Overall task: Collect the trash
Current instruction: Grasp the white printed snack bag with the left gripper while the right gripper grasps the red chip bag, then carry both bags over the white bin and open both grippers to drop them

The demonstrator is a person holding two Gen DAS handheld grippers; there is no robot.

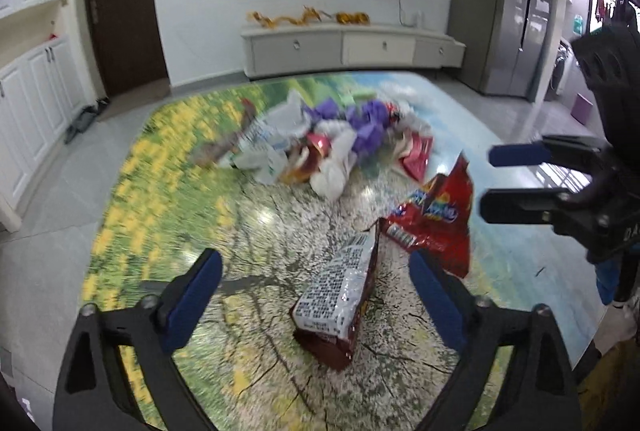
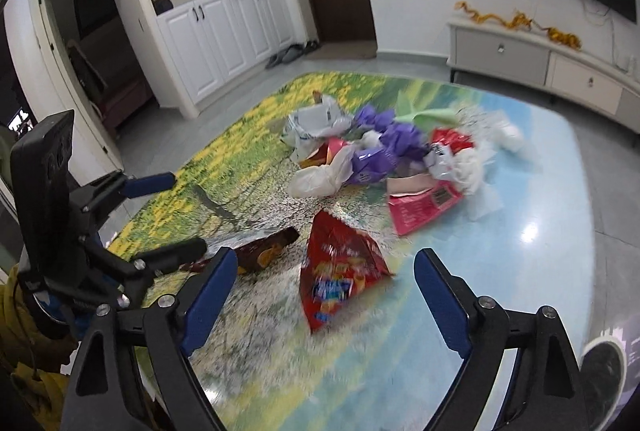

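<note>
A pile of wrappers, plastic bags and purple paper (image 1: 332, 139) (image 2: 380, 151) lies in the middle of the picture-printed table (image 1: 160, 171) (image 2: 520, 271). Nearer to me lie a brown snack bag (image 1: 340, 295) (image 2: 264, 251), silver printed side up, and a red snack bag (image 1: 436, 215) (image 2: 340, 263). My left gripper (image 1: 316, 271) (image 2: 187, 212) is open above the table, with the brown bag between its fingers and untouched. The right gripper (image 2: 327, 257) (image 1: 488, 181) is open too, and the red bag lies between its blue pads without contact.
A pink flattened box (image 2: 424, 207) lies at the right edge of the pile. Beyond the table stand a low TV cabinet (image 1: 352, 47), a grey fridge (image 1: 508, 11) and white cupboards (image 2: 224, 31). A shoe (image 2: 604, 363) shows beside the table's near right corner.
</note>
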